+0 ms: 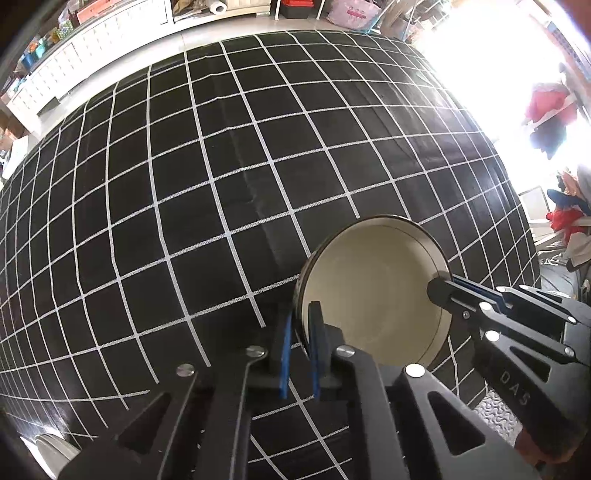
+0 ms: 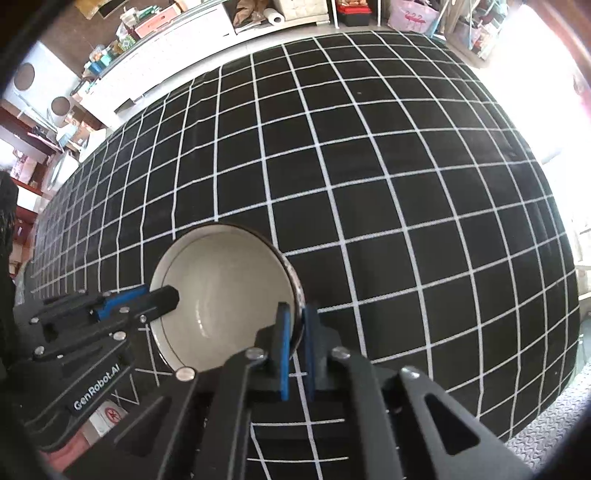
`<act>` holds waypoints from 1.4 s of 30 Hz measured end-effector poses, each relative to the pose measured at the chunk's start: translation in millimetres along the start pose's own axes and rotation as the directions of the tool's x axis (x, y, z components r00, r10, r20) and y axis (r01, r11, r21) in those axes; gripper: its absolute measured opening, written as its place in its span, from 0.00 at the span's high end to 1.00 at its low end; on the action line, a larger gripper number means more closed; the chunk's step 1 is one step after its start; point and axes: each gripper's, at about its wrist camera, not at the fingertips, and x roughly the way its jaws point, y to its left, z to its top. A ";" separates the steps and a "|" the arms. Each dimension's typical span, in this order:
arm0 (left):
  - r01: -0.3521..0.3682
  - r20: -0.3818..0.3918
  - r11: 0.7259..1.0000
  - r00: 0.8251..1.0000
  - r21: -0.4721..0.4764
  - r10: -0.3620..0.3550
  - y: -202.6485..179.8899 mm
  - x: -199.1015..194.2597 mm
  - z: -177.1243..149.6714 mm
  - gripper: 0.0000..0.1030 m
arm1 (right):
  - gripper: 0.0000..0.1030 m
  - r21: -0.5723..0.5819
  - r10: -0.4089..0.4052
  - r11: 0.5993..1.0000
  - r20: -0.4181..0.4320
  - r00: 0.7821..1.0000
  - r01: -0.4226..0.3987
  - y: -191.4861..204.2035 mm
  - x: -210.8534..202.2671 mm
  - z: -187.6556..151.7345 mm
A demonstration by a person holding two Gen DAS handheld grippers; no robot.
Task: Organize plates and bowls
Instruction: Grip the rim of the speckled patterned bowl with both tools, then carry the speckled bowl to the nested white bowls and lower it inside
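Both pinching the bowl (image 1: 373, 291) rim (cream inside): left hand-held gripper (image 1: 301, 325) one side, right hand-held gripper (image 2: 295, 325) opposite.

Cream bowl on a black-and-white grid

We see a round ceramic bowl (image 1: 373, 291), cream inside with a thin dark line under its rim, on a desk covered by a black cloth (image 1: 207, 177) crossed with white grid lines. Our left claw (image 1: 300, 349) and right claw (image 2: 295, 349) are matte black with bright blue pads and silver screw heads. Behind, a long white cabinet (image 1: 92, 48) and a pink bag (image 2: 410, 16).
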 end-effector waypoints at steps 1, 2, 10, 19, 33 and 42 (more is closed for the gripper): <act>-0.002 0.002 1.000 1.000 0.003 0.002 -1.5 1.1 0.4 0.94 | 0.91 -0.012 -0.016 1.000 0.000 1.000 0.016 1.0 -0.8 -1.4; -0.001 0.001 1.000 1.000 0.007 0.001 -2.6 2.3 1.4 0.94 | 0.91 -0.022 -0.027 0.999 -0.001 1.000 0.027 3.6 -1.9 -3.3; -0.014 -0.014 1.000 1.000 -0.015 0.014 -2.6 -5.0 -9.3 0.95 | 0.91 0.003 -0.016 1.000 -0.006 1.000 0.016 10.6 -21.6 -18.2; -0.027 0.042 1.000 0.999 -0.012 0.028 2.8 -62.0 -37.8 0.95 | 0.92 -0.029 -0.021 0.999 0.034 0.999 0.022 47.6 -71.0 -44.9; 0.025 0.141 0.993 0.990 -0.118 -0.008 60.8 -154.0 -111.7 0.95 | 0.92 -0.142 -0.026 0.989 0.097 0.995 0.040 153.7 -125.2 -73.2; -0.008 0.144 0.986 0.989 -0.168 0.033 107.1 -176.4 -164.3 0.95 | 0.92 -0.168 0.021 0.986 0.062 0.998 -0.010 194.5 -109.4 -101.4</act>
